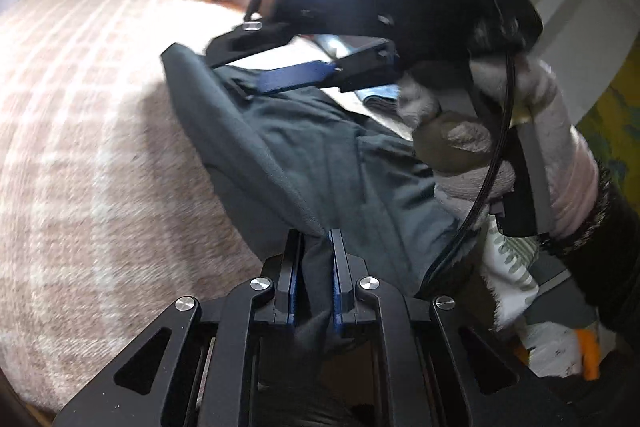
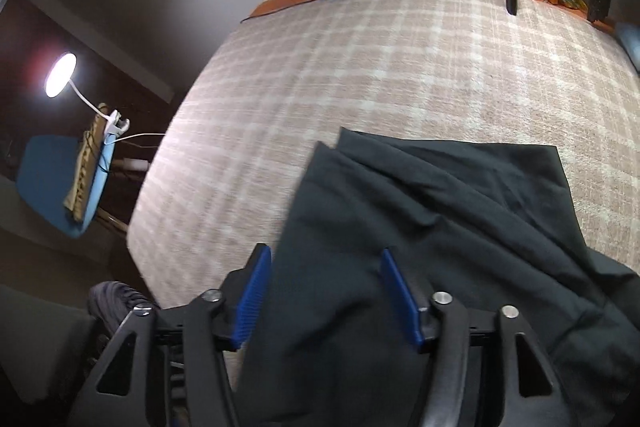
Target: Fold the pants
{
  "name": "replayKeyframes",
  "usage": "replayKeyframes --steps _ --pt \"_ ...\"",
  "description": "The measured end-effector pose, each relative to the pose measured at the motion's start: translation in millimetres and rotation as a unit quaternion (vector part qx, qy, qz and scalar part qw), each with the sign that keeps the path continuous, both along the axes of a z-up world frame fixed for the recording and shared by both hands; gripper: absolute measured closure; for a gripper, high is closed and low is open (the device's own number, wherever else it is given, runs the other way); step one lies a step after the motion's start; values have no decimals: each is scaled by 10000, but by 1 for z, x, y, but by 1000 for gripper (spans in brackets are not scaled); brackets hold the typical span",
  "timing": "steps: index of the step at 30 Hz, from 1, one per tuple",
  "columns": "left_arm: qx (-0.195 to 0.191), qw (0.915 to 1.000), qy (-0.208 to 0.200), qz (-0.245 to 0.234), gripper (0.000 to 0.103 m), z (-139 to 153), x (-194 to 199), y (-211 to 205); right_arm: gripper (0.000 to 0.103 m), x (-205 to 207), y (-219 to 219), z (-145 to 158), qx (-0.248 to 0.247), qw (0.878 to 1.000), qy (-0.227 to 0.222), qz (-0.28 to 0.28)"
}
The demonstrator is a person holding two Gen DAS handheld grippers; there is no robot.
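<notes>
- Bed [image 2: 400,75], checked pink-and-white cover, fills both views; it serves as the folding surface.
- Pants [image 2: 420,227], dark grey-green, lie bunched on the near part of the bed with loose ridges and creases; one squared end points toward the far edge.
- Left gripper [image 1: 316,247]: jaws drawn together, clamped on a pinch of pants cloth, lifting a ridge.
- Right gripper [image 2: 324,275]: jaws apart above the pants, blue pads [image 2: 256,291] touching nothing. The person's gloved hand [image 1: 500,155] carries it.
- Progress, as judged: early. No flat, finished fold visible; smoothing and further folds remain.
</notes>
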State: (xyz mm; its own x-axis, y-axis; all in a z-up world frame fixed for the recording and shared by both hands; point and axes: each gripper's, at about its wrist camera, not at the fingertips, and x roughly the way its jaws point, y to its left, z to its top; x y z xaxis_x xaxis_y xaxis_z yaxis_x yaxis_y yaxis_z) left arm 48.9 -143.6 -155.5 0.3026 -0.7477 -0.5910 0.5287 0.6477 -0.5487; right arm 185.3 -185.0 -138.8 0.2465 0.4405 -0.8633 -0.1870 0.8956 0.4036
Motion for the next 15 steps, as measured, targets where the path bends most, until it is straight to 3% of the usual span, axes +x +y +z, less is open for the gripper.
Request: replayKeyframes --steps 6,10,11,15 --pt "41 9995 -278 -152 93 8 -6 -19 43 3 24 -9 -737 9970 188 141" --pt "136 9990 -350 -253 93 6 -8 -24 69 2 26 -26 -1117 9931 320 146" --pt "148 9989 -345 -275 93 6 -8 -24 78 1 24 -30 -1087 9934 334 127" --pt "229 9987 -242 -386 91 9 -9 -20 96 -7 10 -30 -811 9965 189 -90"
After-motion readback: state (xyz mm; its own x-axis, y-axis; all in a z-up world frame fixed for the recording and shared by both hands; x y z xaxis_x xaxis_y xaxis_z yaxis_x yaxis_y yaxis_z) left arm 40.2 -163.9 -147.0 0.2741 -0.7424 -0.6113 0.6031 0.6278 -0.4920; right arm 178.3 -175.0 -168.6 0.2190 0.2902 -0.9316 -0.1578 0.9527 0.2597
